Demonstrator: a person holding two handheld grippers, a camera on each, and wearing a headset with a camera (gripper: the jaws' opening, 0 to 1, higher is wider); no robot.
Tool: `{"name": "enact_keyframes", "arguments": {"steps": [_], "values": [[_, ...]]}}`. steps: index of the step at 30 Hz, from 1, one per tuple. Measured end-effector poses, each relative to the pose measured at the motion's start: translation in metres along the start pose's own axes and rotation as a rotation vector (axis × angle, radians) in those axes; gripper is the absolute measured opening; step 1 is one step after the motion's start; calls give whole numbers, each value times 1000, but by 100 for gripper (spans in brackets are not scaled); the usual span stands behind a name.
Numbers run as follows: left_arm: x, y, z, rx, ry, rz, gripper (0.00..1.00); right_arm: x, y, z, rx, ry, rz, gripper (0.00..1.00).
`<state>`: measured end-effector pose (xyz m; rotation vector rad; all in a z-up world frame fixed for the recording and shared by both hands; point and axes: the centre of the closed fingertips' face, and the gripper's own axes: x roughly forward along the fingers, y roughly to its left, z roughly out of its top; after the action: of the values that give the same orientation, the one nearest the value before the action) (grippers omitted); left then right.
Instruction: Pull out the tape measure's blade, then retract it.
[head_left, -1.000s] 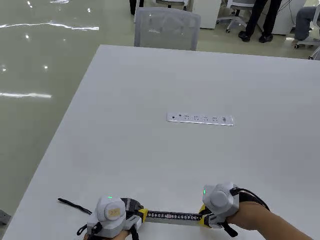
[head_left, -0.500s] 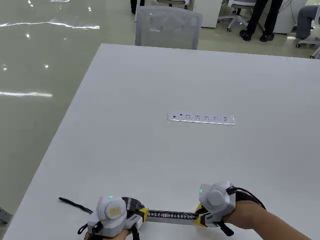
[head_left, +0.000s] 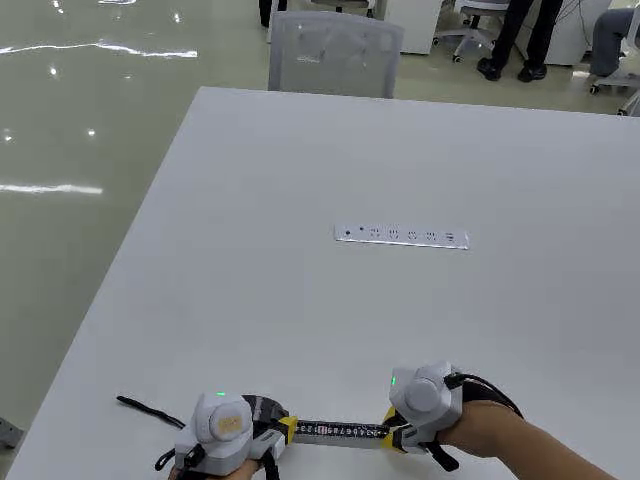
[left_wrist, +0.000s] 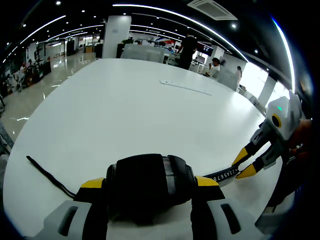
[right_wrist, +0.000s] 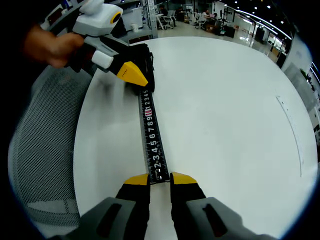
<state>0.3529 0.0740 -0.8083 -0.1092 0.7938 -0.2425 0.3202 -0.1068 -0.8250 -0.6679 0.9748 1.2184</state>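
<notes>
Here, near edge: tape measure case (left_wrist: 147, 187) and blade (right_wrist: 151, 135) lie along the table's (head_left: 400, 150) near edge
Left gripper (head_left: 272, 432): jaws clamped around the case
Right gripper (right_wrist: 160, 179): jaws nearly together, pinching the blade's tip
Open room: bare white top from the blade to the power strip (head_left: 400, 237), and beyond it to the chair (head_left: 333, 55)
Left side: black strap (head_left: 150, 410) near the table's left edge
Count: two grippers, one tape measure, one strip, one strap, one chair

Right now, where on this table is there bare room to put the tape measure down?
The broad white tabletop between the white power strip and the pulled-out black blade is bare, as is the stretch beyond the strip. The near edge is crowded: left gripper, right gripper, the black tape-measure case, a black strap.
</notes>
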Motion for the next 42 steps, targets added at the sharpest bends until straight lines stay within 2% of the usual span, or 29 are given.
{"name": "enact_keyframes", "arguments": {"steps": [7,15,16,32,42], "values": [[0,0,0,-2,0,-1,64,3,2,7,-8,-6,1,14],[0,0,0,-2,-1,-2,64,5,1,8,-9,-7,2,14],[0,0,0,-5,0,-3,64,6,3,13,-13,-11,4,14],[0,0,1,-8,-2,-4,64,13,6,29,-23,-27,9,14],[0,0,1,-8,-4,-4,64,17,7,33,-23,-23,8,15]]}}
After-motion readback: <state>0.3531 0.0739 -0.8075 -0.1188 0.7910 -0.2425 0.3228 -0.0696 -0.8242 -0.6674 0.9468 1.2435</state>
